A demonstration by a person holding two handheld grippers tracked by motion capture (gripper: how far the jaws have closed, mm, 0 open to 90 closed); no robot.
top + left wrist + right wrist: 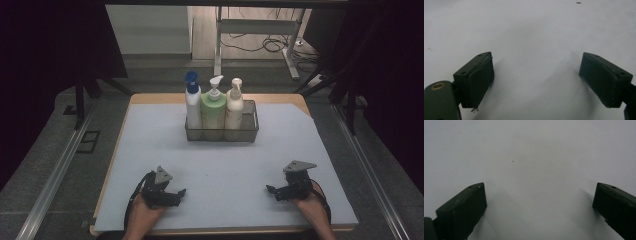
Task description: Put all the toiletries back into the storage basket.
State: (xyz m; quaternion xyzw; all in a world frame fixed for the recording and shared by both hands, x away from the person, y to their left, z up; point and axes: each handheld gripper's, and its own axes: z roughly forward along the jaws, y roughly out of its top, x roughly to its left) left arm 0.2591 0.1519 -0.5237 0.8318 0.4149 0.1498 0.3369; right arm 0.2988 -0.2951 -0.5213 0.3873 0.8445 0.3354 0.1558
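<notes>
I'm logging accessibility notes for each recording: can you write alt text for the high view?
A wire basket holding three pump bottles, blue-capped white, green and cream, stands at the far middle of a pale grey mat. Near the front edge, the left hand-held gripper and right hand-held gripper rest apart, jaws open, pointing inward.

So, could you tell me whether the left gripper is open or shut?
Open: the left gripper has its fingers spread wide, with bare mat between them.
</notes>
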